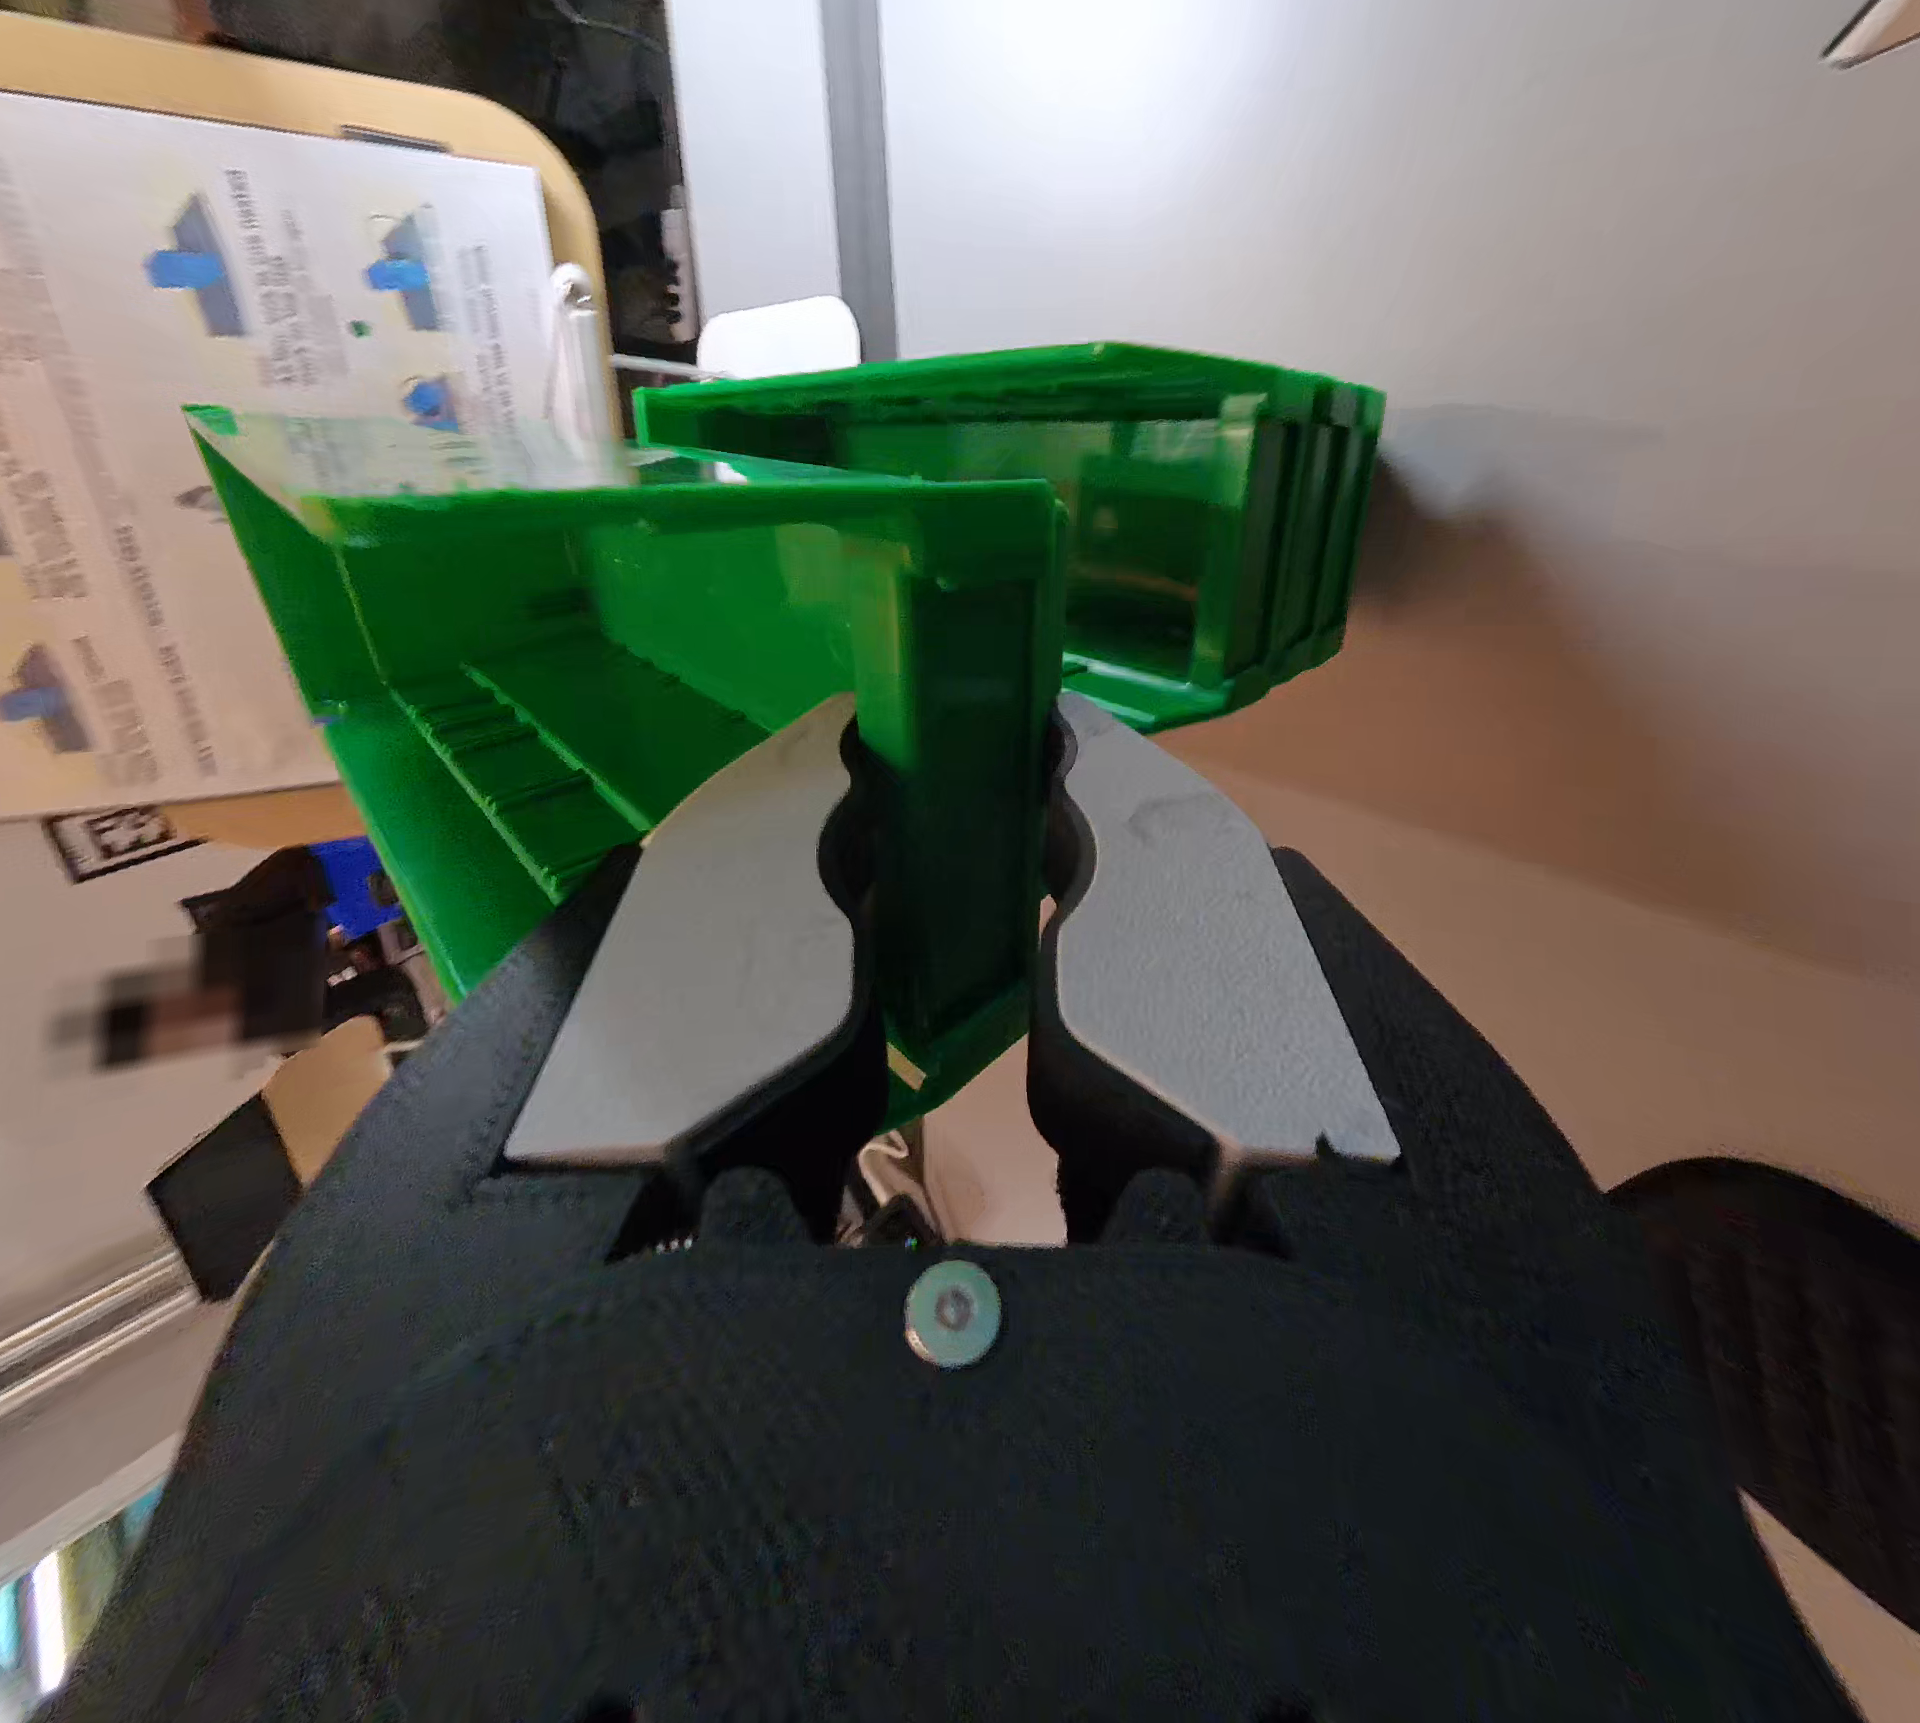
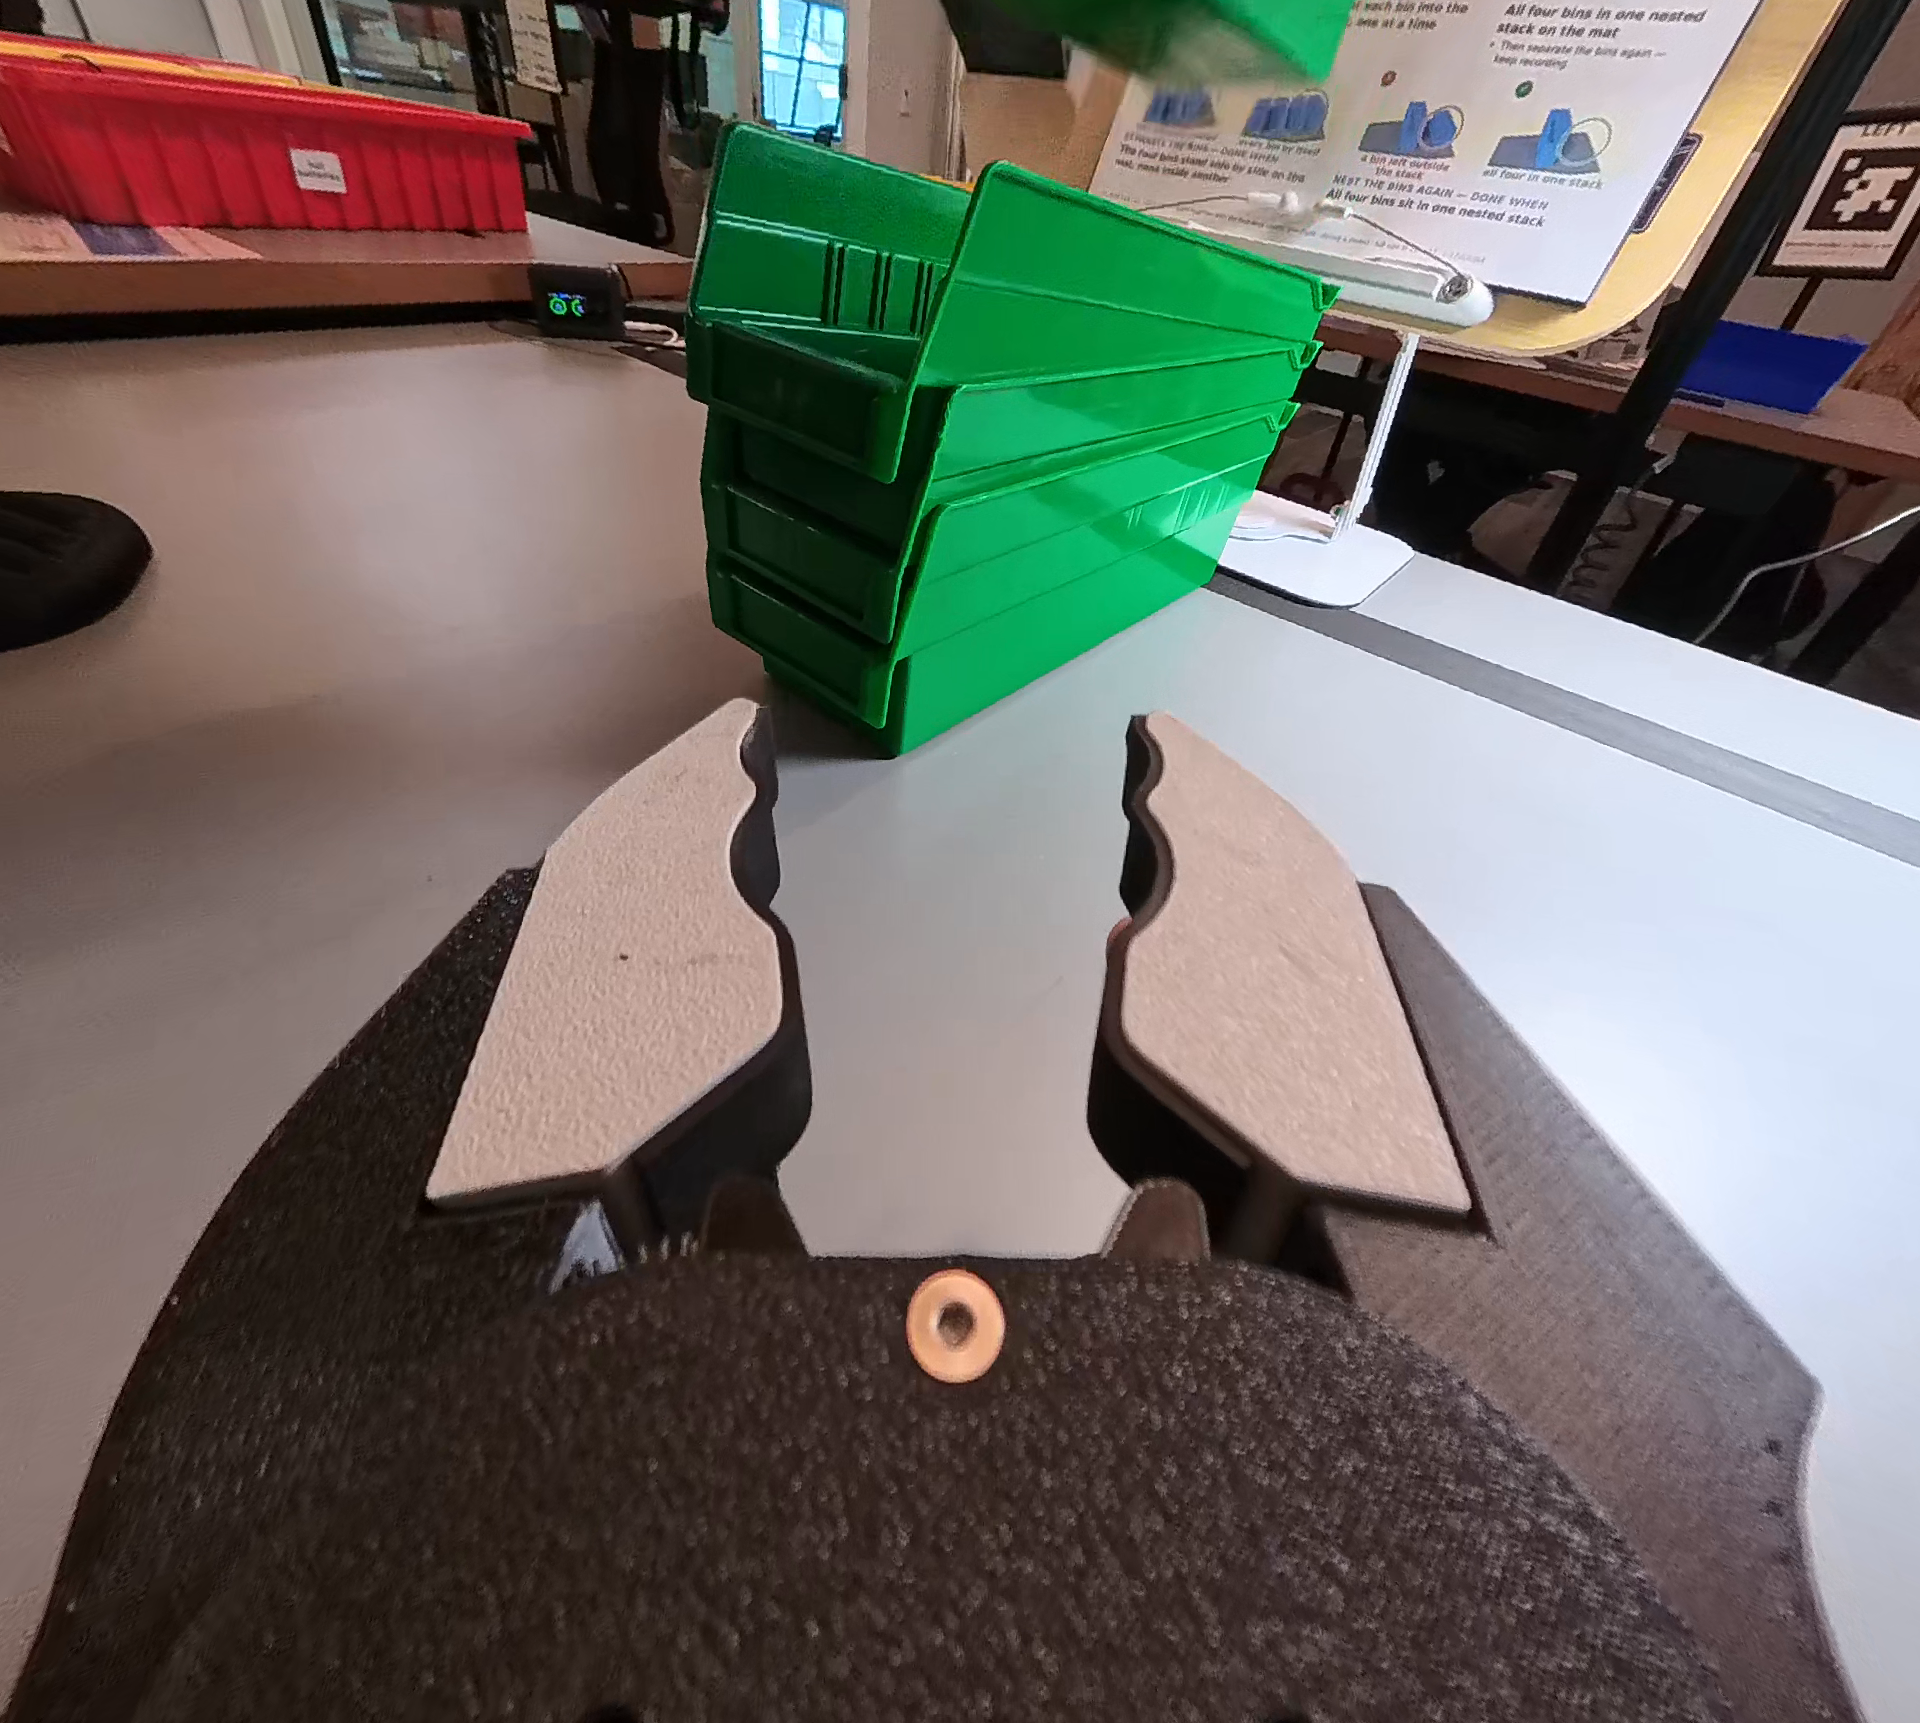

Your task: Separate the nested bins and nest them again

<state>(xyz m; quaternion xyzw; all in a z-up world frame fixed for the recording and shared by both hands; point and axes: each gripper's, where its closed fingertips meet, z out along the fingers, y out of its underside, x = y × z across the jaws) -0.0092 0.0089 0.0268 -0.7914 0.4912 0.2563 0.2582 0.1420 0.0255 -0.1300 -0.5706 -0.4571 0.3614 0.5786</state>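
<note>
**Green bin lifted clear of nested stack**

Held bin (image 1: 665,634): green plastic, gripped by its short end wall in the left tool (image 1: 951,738), jaws closed on the wall; long axis runs away from the tool; it hangs in the air above the stack.

Nested stack (image 2: 987,468): green bins, upright on the grey counter (image 2: 364,634), label-slot ends facing the right tool (image 2: 951,738); top bin sits tilted.

Right tool: jaws wide apart, empty, low over the counter just short of the stack.

Behind: instruction sheet (image 2: 1455,84) on a stand; red bin (image 2: 260,156) far left.
</note>
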